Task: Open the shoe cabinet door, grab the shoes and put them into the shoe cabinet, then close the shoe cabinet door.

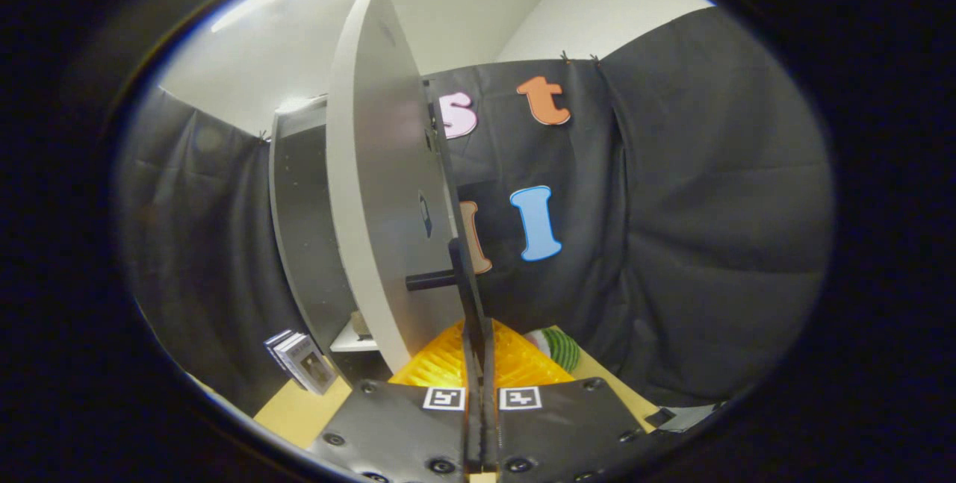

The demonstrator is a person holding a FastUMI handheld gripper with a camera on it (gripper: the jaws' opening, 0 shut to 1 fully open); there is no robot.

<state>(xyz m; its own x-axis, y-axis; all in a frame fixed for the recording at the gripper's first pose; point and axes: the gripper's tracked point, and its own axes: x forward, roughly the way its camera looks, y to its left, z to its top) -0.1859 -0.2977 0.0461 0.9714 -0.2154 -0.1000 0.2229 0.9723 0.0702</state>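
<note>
The shoe cabinet [302,222] stands ahead on the left, dark inside, with a pale shelf [349,343] low down. Its light grey door [377,184] is swung wide open and shows nearly edge-on. A short black handle bar [427,281] sticks out of the door and meets my fingertips. My gripper [458,274] reaches up along the door's edge, its fingers pressed together on the handle. A yellow ribbed shoe [441,365] lies on the wooden table just beyond the fingers' base, partly hidden by them.
A green striped object [562,348] lies beside the yellow shoe on the right. A few small boxes or books [300,360] stand on the table [299,412] left of the cabinet. Black cloth closes off the back and both sides.
</note>
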